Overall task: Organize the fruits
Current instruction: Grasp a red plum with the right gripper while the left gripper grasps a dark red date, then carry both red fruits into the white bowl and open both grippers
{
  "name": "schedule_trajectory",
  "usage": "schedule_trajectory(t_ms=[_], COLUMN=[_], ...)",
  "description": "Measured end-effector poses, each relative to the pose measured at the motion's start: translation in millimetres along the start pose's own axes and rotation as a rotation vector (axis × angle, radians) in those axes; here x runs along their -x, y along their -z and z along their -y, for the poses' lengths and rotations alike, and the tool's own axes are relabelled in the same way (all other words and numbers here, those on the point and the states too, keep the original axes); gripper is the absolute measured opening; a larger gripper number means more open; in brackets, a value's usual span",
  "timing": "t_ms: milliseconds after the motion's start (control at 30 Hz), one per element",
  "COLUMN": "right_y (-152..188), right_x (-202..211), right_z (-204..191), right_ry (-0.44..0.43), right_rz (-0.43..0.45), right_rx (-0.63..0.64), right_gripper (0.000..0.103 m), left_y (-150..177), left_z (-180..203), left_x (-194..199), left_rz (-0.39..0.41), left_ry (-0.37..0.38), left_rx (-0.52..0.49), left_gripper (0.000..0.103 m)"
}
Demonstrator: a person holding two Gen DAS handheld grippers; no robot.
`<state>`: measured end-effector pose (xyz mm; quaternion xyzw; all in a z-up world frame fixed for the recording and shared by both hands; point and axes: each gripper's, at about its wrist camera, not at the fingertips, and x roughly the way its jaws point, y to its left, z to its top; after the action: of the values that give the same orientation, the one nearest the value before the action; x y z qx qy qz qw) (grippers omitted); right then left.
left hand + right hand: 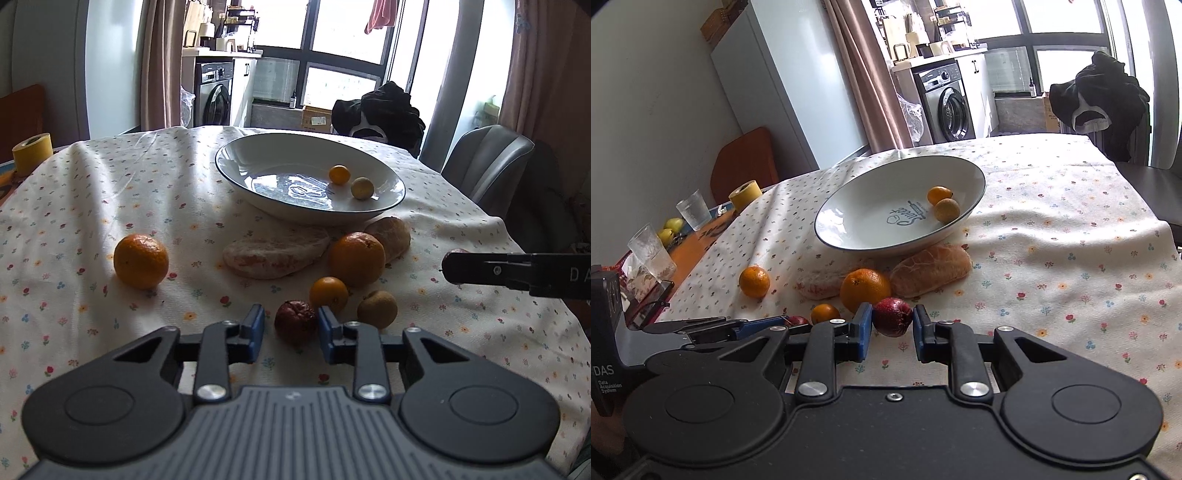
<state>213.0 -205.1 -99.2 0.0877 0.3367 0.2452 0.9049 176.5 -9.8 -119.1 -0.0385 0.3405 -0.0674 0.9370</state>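
Observation:
A white bowl (258,192) with a dark rim stands mid-table and holds a small orange (339,174) and a pale yellow fruit (362,188). In front of it lie two oranges (140,260) (356,258), a small orange (328,293), a brownish fruit (377,308) and two bread pieces (275,253). My left gripper (291,326) is open, low over the cloth, its blue pads either side of a wrinkled dark red fruit (295,323). My right gripper (892,319) is shut on a second dark red fruit (892,314), held to the right of the pile.
A floral tablecloth (1052,258) covers the table and drops off at the right edge. A yellow tape roll (31,153), two glasses (653,251) and small yellow fruits (670,229) sit at the left end. A grey chair (487,162) and a chair draped in black clothing (380,110) stand behind.

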Motion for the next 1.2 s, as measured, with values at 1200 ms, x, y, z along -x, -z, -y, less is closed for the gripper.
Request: schedule_trajectory(t_ms=[1200], right_y=[-37.4], right_x=[-25.0], right_z=[6.0], right_ry=[0.003], right_rz=[0.031], right_rx=[-0.03], right_gripper=[0.022], left_y=[-68.6], left_z=[7.0], left_x=[-0.2], left_rz=[0.083], left_ry=[-0.045], left_rx=[0.004], left_gripper=[0.023])
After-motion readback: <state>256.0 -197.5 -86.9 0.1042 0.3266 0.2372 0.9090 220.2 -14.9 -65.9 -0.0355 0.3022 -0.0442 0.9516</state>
